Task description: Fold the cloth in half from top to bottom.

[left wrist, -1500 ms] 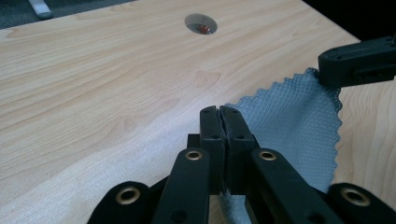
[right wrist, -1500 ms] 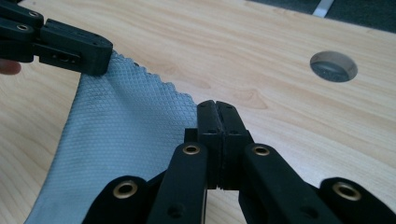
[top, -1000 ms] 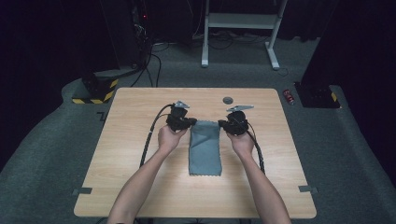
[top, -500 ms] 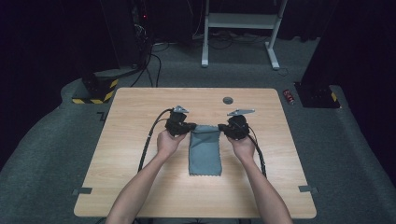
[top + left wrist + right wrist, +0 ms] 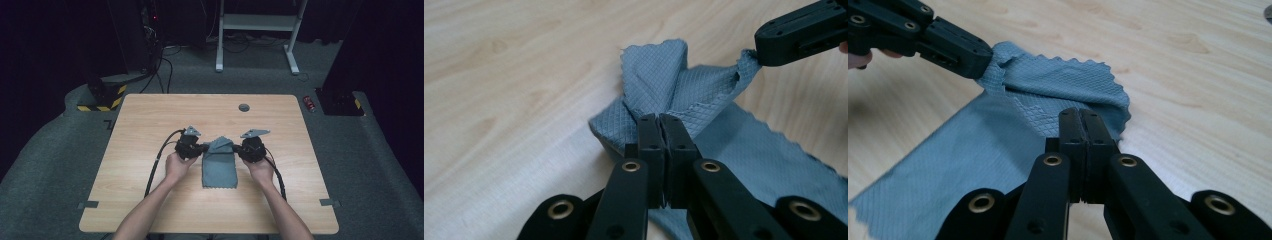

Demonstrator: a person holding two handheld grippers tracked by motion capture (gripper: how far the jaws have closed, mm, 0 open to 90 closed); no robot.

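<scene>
A grey-blue quilted cloth (image 5: 219,170) lies on the wooden table (image 5: 150,115), its near part flat and its far edge lifted and bunched. My left gripper (image 5: 204,148) is shut on the cloth's far left corner. In the left gripper view its jaws (image 5: 659,117) pinch a fold of the cloth (image 5: 659,80). My right gripper (image 5: 235,149) is shut on the far right corner, and its jaws (image 5: 1080,114) clamp the scalloped edge of the cloth (image 5: 973,165). Each gripper view shows the other gripper (image 5: 769,47) (image 5: 980,57) biting its own corner.
A round grommet hole (image 5: 244,107) sits near the table's far edge. The left gripper's cable (image 5: 155,165) loops over the table at the left. On the floor beyond the table lie a red can (image 5: 310,103), cables and a white desk frame (image 5: 255,30).
Both hands have moved toward the person with the cloth's far corners still held. The far edge has come back over the rest of the cloth and bunched up.
</scene>
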